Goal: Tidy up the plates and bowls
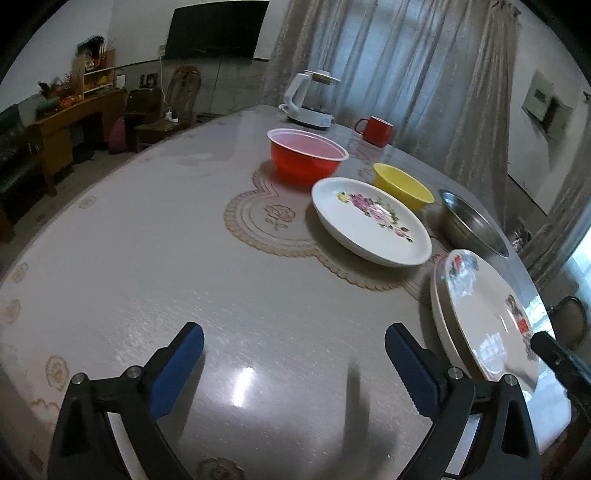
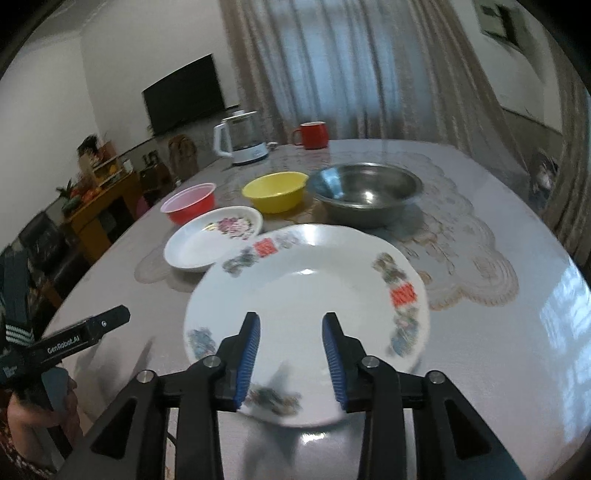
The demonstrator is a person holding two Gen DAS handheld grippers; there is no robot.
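Plates and bowls, spread over a round table (image 1: 184, 258) under a glossy pale cover with a lace-pattern mat at its middle. Big plate (image 2: 306, 314) with red and dark rim decals lying nearest, flat on the table, blurred in the right wrist view; seen in the left wrist view (image 1: 484, 317) at the right edge. Flowered plate (image 1: 369, 221) just behind it on the mat. Behind that, in a row — red bowl (image 1: 306, 155), yellow bowl (image 1: 402, 186), steel bowl (image 2: 365, 192); red and yellow near each other, steel one just beside the yellow.

Right gripper (image 2: 291, 354) above the big plate's near part, blue pads spread apart, nothing between them; contact with the plate not clear. Left gripper (image 1: 295, 362) low over bare table to the left of the big plate, wide open and holding nothing.

Farther back on the table: white kettle (image 1: 310, 99) and red mug (image 1: 375, 131). Around the room — long pale curtains (image 1: 388, 66) behind the table, a dark television (image 1: 218, 29) on the wall, a wooden cabinet (image 1: 62, 125) with clutter on top along the left side.
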